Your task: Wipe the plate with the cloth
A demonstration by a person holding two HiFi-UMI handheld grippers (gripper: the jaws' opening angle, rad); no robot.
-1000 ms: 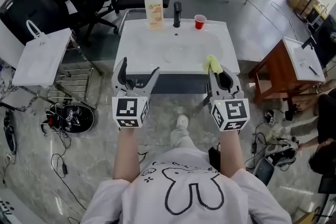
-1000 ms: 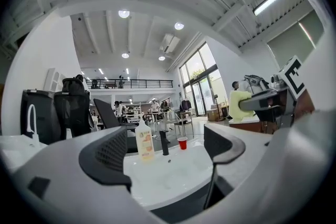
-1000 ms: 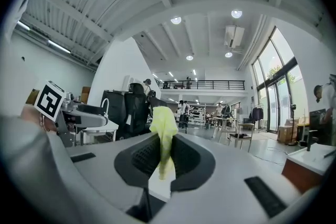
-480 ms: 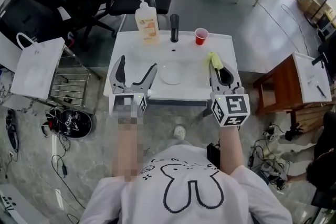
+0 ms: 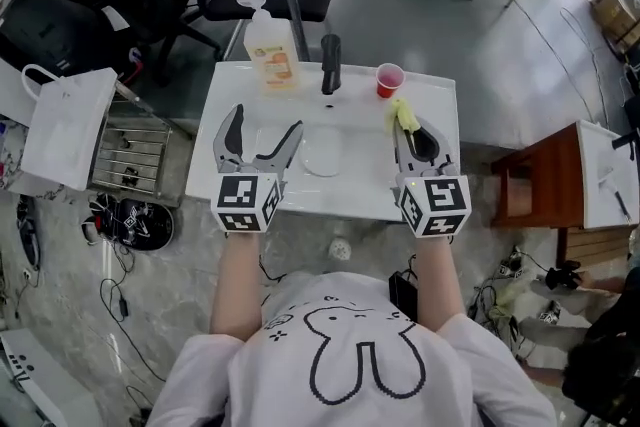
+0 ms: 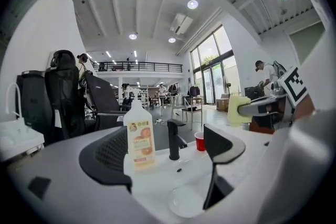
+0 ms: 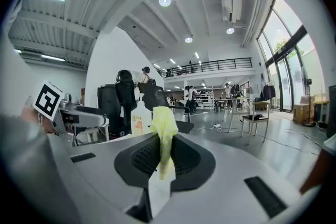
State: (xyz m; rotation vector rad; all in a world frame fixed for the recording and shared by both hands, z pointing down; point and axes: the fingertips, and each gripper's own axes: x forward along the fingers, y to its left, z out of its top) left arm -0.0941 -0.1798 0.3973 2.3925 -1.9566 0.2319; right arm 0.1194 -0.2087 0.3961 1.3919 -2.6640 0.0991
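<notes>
**Both grippers now over the sink, plate not yet touched**

Head view: A second ago both grippers hung short of the near edge of the white surface (image 5: 440, 185). They have since moved forward and now reach over it. The plate (image 5: 323, 155) lies flat in what looks like a shallow basin, though white on white makes the rim hard to read. It sits between the two grippers, just beside the left gripper (image 5: 263, 130) and a little apart from the right gripper (image 5: 410, 127). The yellow cloth (image 5: 403, 113) sticks out past the right gripper's tips. A soap bottle (image 5: 265, 45), a black tap (image 5: 330, 63) and a red cup (image 5: 388, 80) stand along the far edge.

Left gripper view: The left gripper (image 6: 165, 165) is spread wide and holds nothing. The plate (image 6: 186, 202) lies low between its jaws, untouched. Beyond it stand the soap bottle (image 6: 139, 136), the tap (image 6: 172, 139) and the cup (image 6: 199, 140). The cloth (image 6: 237, 110) shows at the right.

Right gripper view: The right gripper (image 7: 163, 165) is clamped on the cloth (image 7: 164, 134), which stands up in a bunched fold between the jaws. The plate is out of this view.

The approach looks finished and no wiping has begun. The next step is likely for the left gripper to steady the plate while the right gripper brings the cloth across to it.
</notes>
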